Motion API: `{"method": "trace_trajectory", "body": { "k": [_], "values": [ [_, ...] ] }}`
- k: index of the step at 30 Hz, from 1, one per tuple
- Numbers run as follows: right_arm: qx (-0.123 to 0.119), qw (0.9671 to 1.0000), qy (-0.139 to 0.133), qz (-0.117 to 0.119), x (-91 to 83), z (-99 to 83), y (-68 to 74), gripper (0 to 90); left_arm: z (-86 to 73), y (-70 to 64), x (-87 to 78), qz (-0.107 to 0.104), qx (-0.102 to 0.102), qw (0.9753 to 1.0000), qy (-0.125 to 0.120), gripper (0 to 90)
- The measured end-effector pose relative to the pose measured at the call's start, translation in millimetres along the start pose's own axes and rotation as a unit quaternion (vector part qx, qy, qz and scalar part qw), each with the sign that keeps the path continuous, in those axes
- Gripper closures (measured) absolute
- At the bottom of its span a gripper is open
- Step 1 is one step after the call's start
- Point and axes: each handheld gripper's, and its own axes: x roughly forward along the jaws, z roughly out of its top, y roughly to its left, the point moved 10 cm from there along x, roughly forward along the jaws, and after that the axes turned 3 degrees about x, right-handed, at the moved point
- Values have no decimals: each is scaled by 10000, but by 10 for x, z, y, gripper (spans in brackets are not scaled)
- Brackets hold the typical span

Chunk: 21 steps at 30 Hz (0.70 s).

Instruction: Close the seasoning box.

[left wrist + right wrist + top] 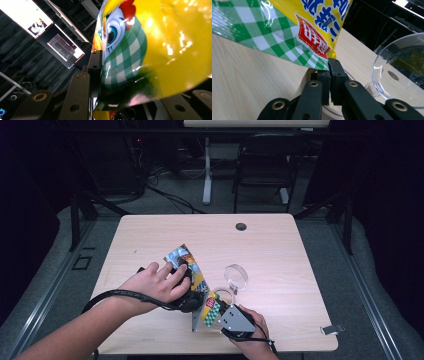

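Looking down from the high view, a glossy yellow snack bag with a green-and-white checked corner (196, 279) sits a bit toward 7 o'clock of the centre of the pale wooden table (280, 250), caught between both tools. The left gripper (186, 292) is mostly buried under the person's left hand (157, 285), so from up there you can't really see its jaws. The right gripper (220, 309), with its grey three-cornered plate on top, comes in from 5 o'clock, with the right hand (255, 335) behind it.

The right gripper view gives the part that the overhead shot hides: its two black jaws are pressed tight together on the very corner of the bag (287, 27), right where the checked pattern ends, and the bag hangs up off the tabletop (249, 82). A clear round plastic dish (402, 67) sits just beside the jaws at 3 o'clock, lying on the wood; from above the same dish (236, 276) is at 2 o'clock from the bag.

The left gripper view shows the bag's (155, 50) cartoon print up close, with one black jaw flat against its side and the other coming up on the far side, so it's clamped on the bag as well. Lit monitor screens (45, 32) glow at 10 o'clock behind it.
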Motion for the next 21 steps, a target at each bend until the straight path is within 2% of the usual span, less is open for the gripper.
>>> {"method": "trace_trajectory", "body": {
  "k": [14,19,20,21],
  "values": [
    [-9,10000,7,-7,2,-4,-1,879,-1,-15,-15,-114,4,9999,1,716],
    [-7,10000,-4,-19,5,-3,-1,878,3,-5,-13,-43,25,10000,-20,730],
    [-18,10000,10,-19,3,-5,-6,878,-2,-7,-19,-99,46,9999,10,731],
    [-24,10000,18,-17,2,-6,-8,879,1,0,-16,-43,39,10000,-4,732]
  ]
}}
